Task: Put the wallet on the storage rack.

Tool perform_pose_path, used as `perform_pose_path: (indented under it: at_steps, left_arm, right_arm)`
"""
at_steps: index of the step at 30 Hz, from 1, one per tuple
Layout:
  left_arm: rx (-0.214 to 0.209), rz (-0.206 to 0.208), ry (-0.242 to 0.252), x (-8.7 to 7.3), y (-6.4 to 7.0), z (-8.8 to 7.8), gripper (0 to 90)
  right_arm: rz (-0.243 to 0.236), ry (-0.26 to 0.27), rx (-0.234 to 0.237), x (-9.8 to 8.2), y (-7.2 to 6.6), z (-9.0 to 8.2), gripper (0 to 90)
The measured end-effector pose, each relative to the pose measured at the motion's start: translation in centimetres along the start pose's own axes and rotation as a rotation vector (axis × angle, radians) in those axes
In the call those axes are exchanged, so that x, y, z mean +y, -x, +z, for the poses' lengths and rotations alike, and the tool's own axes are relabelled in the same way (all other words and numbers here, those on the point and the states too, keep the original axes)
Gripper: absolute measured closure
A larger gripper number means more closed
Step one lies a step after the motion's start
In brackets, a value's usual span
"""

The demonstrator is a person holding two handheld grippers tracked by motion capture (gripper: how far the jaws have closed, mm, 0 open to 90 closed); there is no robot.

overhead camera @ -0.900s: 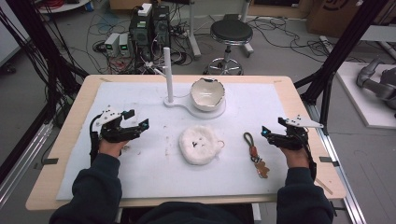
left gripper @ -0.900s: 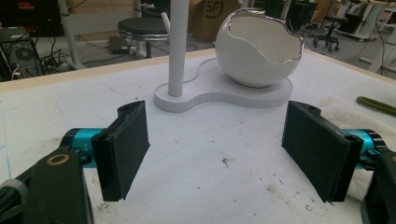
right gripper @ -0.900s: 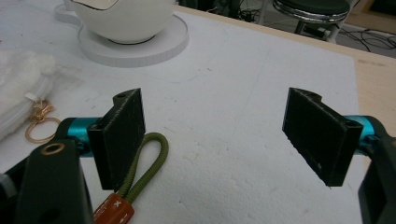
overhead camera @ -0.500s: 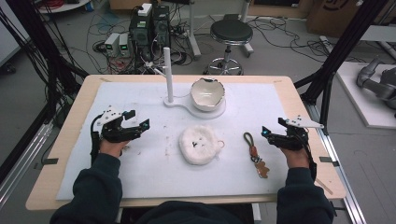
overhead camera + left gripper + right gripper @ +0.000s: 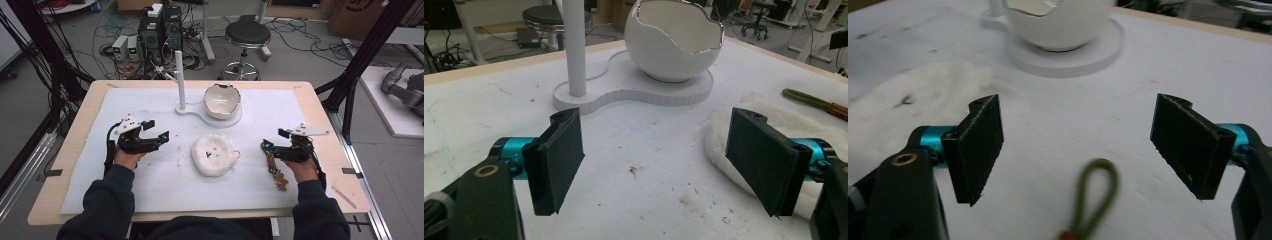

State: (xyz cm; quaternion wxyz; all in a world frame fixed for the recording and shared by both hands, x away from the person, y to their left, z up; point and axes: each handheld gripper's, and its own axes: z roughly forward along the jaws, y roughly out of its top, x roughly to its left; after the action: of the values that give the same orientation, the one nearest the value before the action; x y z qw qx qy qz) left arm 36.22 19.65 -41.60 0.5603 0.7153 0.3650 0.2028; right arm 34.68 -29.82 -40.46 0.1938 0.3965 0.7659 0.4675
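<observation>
Hovering low over the white mat on the desk, both grippers sit spread wide with nothing between their jaws. No brand, label or writing can be read anywhere on the things laid out. The right gripper has a keychain lying just beneath it: an olive-green cord loop, an orange-brown collar below that, and a small tan charm at the near end. From the right gripper view, the loop lies flat on the mat between the two black pads, touching neither. The left gripper points toward a fluffy white round pouch at the middle of the mat, with a few dark marks on its top. In the left gripper view, its furry edge shows behind the right-hand pad. Farther back stands a white bowl shaped like a cracked eggshell with a jagged rim, seated on a flat white base that also carries an upright white post.
</observation>
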Motion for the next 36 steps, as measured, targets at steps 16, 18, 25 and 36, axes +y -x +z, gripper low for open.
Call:
perform_pose_path:
  at_steps: [16, 18, 25, 36]
  left_arm:
    - [-0.006, 0.002, -0.028, -0.1, 0.0, 0.1, 23.1]
    - [-0.010, 0.012, -0.037, -0.2, 0.3, 0.1, 23.5]
    - [-0.025, 0.028, -0.047, -0.3, 0.9, 0.1, 25.8]
    - [-0.194, 0.002, -0.054, -0.2, 2.3, 2.0, 32.6]
  right_arm:
    - [-0.043, -0.221, 0.212, -0.2, -6.1, 7.9, 38.2]
    - [-0.047, -0.254, 0.241, -0.3, -6.4, 8.2, 45.4]
    - [-0.214, -0.288, 0.257, 0.3, -7.8, 8.3, 79.2]
    - [-0.408, -0.134, 0.355, 1.8, -7.7, 7.0, 81.1]
